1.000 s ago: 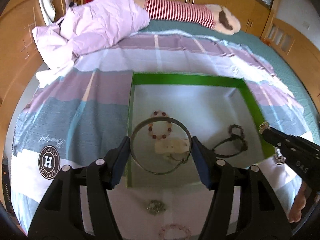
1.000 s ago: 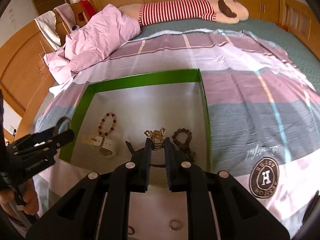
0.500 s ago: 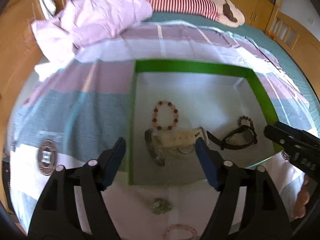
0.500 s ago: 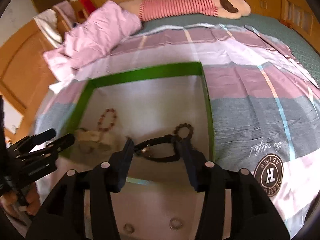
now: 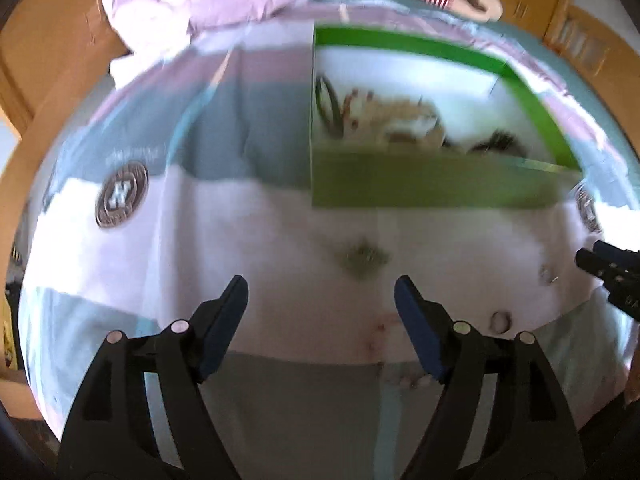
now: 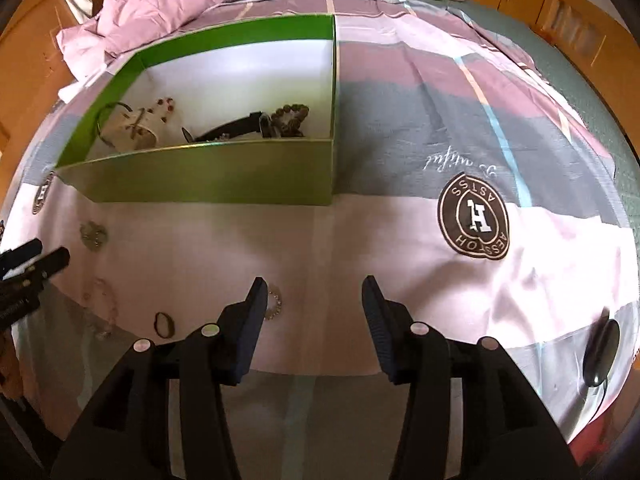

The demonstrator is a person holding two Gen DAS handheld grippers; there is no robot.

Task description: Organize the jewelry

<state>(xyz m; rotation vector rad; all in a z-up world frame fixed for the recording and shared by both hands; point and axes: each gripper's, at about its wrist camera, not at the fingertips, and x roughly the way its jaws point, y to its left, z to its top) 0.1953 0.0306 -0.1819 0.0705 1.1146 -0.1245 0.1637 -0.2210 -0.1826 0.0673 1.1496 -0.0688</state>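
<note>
Both grippers pulled back from green box, each having let go its piece inside. Left gripper and right gripper: jaws spread wide, nothing held. Bangle now in box; brooch, beaded ring remain on bedspread — next pickups, likely.

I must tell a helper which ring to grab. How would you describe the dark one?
Find the green box on the bedspread. On the pale stripe nearer than its front wall lies a small dark oval ring. The neighbour to its right is a sparkly beaded ring.
</note>
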